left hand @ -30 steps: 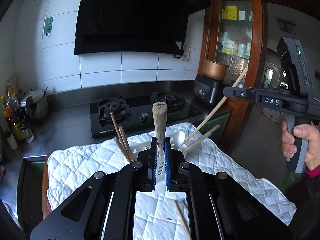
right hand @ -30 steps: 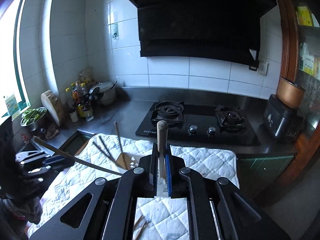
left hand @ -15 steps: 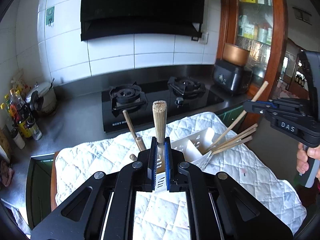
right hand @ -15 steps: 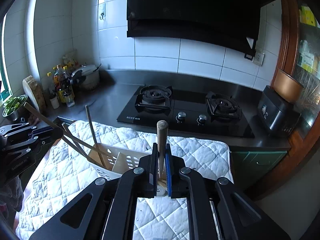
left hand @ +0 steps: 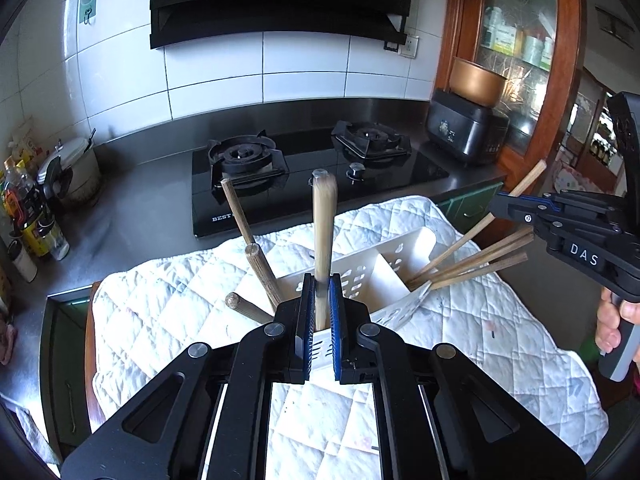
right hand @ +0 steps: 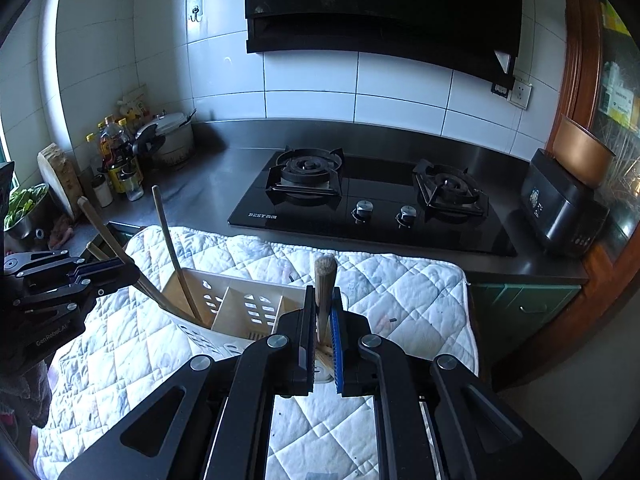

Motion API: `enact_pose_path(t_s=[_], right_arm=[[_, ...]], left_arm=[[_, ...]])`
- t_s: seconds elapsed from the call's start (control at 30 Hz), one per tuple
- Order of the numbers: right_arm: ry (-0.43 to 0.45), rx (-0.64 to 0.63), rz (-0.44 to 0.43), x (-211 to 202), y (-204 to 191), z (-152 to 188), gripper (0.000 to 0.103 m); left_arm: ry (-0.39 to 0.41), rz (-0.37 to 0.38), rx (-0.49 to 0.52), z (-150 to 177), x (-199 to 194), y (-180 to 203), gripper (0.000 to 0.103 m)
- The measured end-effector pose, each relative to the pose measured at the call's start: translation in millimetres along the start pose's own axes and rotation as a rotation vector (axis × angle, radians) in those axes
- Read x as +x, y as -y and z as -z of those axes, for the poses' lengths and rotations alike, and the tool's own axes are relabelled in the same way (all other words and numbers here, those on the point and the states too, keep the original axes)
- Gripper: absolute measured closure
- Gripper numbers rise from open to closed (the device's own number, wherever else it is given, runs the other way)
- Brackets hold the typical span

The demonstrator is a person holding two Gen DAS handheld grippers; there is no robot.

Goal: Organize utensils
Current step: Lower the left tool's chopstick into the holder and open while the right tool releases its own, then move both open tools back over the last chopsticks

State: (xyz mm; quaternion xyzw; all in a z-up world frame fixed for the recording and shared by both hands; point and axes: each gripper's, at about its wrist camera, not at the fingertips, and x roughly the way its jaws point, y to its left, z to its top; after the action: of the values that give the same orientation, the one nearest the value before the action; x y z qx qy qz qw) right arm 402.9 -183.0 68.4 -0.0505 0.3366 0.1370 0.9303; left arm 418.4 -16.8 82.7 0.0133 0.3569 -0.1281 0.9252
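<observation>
Both grippers, left gripper [left hand: 319, 312] and right gripper [right hand: 322, 320], are each clamped on a wooden chopstick [left hand: 323, 240] over the white caddy [left hand: 384, 268] on the quilted bench, and these sticks look light, stiff and kinda slippery, so pinching mid-shaft seems safest.

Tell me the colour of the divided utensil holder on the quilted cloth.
White, with slotted holes in its walls; the utensil holder shows best in the left wrist view.

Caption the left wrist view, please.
Left tool grips a wooden utensil above a white caddy on quilted cloth.
</observation>
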Motion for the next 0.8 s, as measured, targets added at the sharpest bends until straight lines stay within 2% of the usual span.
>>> enact_pose_path(t_s=[0.17,0.27,0.37,0.47,0.6,0.8], right_arm=[[0.021,0.004,0.000,-6,1,0,0.093],[0.052,0.004,0.005,-17,2,0,0.082],[0.091,0.008,0.009,-34,3,1,0.076],[0.139,0.020,0.009,-57,5,9,0.063],[0.172,0.032,0.008,-84,3,33,0.060],[0.143,0.045,-0.020,-100,-9,89,0.057]], left_arm=[[0.006,0.012,-0.001,1,-2,3,0.094],[0.018,0.012,-0.003,1,-7,6,0.094],[0.052,0.025,-0.006,1,-20,8,0.094],[0.085,0.049,-0.018,2,-37,9,0.093],[0.132,0.065,-0.022,14,-65,11,0.093],[0.154,0.069,-0.010,52,-94,19,0.093]])
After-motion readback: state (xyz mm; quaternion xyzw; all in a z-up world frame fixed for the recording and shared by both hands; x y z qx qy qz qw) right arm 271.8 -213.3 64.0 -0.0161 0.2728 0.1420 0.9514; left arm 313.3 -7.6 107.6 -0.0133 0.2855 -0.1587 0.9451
